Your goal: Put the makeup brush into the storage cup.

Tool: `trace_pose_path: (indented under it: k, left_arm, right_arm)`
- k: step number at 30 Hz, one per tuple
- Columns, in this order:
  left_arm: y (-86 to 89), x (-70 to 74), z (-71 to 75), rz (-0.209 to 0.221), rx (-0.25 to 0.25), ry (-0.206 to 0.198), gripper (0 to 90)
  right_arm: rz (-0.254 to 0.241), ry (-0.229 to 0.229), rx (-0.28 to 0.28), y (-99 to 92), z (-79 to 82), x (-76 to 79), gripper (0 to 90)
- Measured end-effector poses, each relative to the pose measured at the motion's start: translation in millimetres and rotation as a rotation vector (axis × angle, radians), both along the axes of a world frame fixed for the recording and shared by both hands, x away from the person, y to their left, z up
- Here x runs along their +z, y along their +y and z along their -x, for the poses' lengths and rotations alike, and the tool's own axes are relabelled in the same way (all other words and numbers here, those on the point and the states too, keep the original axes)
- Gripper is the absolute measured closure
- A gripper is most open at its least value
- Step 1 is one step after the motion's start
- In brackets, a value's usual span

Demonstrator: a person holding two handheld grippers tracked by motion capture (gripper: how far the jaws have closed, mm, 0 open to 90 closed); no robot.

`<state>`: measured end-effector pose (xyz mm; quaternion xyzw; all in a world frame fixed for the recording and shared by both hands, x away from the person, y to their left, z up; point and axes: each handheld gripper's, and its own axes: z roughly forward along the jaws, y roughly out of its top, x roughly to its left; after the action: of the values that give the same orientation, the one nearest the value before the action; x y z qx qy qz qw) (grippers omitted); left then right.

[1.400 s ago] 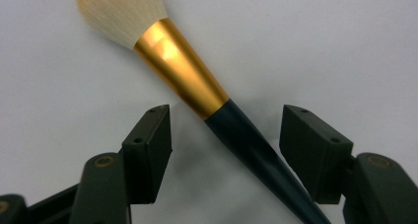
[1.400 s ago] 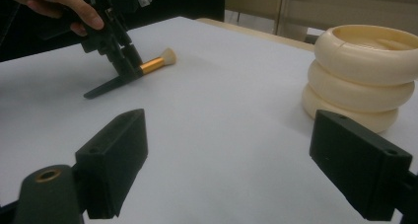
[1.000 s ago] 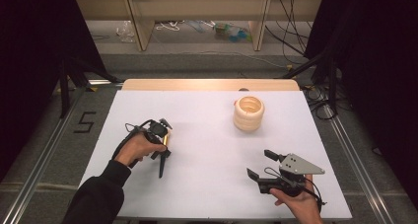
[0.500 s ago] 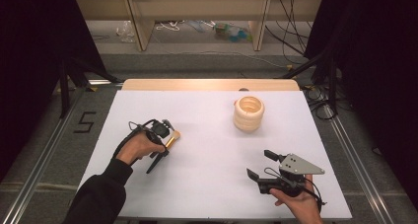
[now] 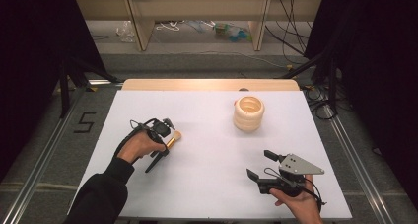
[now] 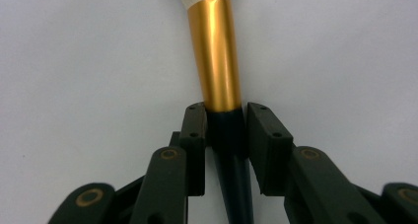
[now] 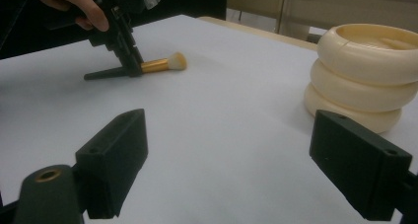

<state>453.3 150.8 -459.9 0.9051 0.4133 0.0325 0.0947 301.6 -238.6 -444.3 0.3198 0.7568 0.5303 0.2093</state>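
Observation:
A makeup brush point(image 5: 172, 139) with a black handle, a gold ferrule point(image 6: 215, 51) and pale bristles lies low over the white table point(image 5: 207, 184) at the left. My left gripper point(image 5: 165, 145) is shut on its black handle just below the ferrule point(image 6: 226, 128). From the right gripper view the brush point(image 7: 160, 64) points right, and the left gripper point(image 7: 129, 56) comes down on it from above. My right gripper point(image 5: 258, 164) rests near the front right with its jaws wide apart and nothing between them point(image 7: 236, 150).
A cream ribbed round container point(image 5: 249, 113) stands at the back right of the table, near the right jaw in the right gripper view point(image 7: 362, 71). Dark floor and metal rails point(image 5: 54, 135) run along the table's sides. Cables lie beyond the far edge.
The left hand has turned the brush from nearly upright in the view to slanting, bristles now up and to the right. The right gripper has not moved.

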Motion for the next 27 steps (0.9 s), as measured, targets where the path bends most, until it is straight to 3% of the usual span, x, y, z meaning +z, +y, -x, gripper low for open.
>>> trace_pose_path:
  k: [2, 5, 6, 11, 12, 14, 18, 21, 27]
  left_arm:
    - [0.6, 0.3, -2.0, -0.01, -0.024, -0.005, 71.0]
    - [-1.4, 0.4, -1.3, -0.009, -0.011, 0.004, 72.7]
    - [-0.4, 0.7, -3.4, -0.018, -0.041, -0.004, 73.9]
    - [-2.1, 0.9, -3.8, -0.038, -0.066, -0.013, 74.0]
    - [-4.4, -0.4, -1.0, -0.016, -0.023, -0.006, 74.0]
    - [-2.9, 0.4, -3.8, -0.033, -0.075, -0.016, 74.1]
    - [-3.1, 1.4, -4.3, -0.05, -0.104, -0.014, 74.2]
    - [-3.3, 0.1, -3.6, -0.04, -0.115, -0.04, 74.3]
    - [-1.0, 1.6, -5.7, -0.031, -0.124, -0.051, 74.4]
  right_arm:
    - [0.003, 0.003, 0.001, -0.1, 0.1, 0.2, 15.7]
    - [-0.019, -0.002, 0.01, 1.5, -0.7, -1.0, 15.7]
    - [0.024, -0.007, 0.0, -1.1, -0.1, 1.1, 15.7]
    - [0.024, -0.005, 0.002, -1.1, -0.2, 1.1, 15.7]
    - [0.024, -0.005, 0.002, -1.1, -0.2, 1.1, 15.7]
    - [0.007, -0.016, 0.006, 0.1, -0.8, 0.1, 15.7]
    - [0.008, -0.017, 0.006, 0.1, -1.0, 0.0, 15.7]
    - [0.008, -0.016, 0.006, 0.0, -0.9, 0.2, 15.7]
    - [0.009, -0.018, 0.008, 0.1, -0.7, 0.3, 15.8]
